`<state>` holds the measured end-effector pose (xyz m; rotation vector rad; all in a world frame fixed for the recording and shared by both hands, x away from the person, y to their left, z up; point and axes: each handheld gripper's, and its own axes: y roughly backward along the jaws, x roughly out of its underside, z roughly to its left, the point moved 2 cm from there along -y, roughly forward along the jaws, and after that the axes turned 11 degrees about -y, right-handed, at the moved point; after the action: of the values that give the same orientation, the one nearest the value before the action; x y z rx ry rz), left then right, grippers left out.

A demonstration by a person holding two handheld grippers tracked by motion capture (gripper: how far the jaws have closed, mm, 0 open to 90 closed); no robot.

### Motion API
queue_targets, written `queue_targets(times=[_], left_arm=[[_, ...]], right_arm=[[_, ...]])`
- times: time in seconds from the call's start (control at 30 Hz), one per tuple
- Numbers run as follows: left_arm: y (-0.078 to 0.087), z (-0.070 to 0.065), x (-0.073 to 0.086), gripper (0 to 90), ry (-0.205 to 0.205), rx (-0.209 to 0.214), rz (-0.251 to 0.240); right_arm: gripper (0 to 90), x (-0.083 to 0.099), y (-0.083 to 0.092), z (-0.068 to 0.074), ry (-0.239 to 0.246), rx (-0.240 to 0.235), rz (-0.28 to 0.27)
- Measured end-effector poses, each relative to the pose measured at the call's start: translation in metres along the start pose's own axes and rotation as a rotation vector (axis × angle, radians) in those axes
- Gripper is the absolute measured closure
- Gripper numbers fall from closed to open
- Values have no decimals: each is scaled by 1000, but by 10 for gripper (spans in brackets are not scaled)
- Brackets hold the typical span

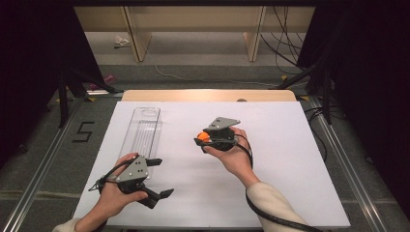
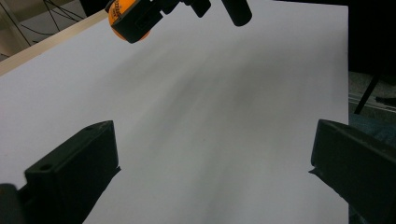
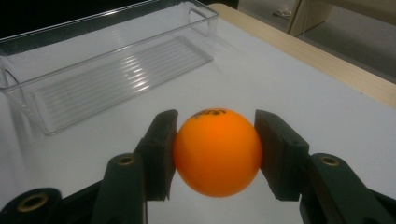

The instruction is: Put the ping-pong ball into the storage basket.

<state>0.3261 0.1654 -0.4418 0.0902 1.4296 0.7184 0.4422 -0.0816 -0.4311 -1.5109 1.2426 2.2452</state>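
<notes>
Fingers (image 3: 164, 154) of the right gripper (image 3: 217, 154) clench the orange ball (image 3: 217, 151) squarely between them; left gripper (image 2: 210, 172) gapes unladen.

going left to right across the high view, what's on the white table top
left gripper, open, with the person's left hand → clear plastic tray → orange ball → right gripper, shut on the ball, with the person's right hand
</notes>
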Motion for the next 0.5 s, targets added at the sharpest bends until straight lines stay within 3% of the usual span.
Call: queue_targets(times=[0.5], left_arm=[[-1,-1,-1,4,-8,4,2]], right_arm=[[516,-4,-7,6,0,-15,-1]])
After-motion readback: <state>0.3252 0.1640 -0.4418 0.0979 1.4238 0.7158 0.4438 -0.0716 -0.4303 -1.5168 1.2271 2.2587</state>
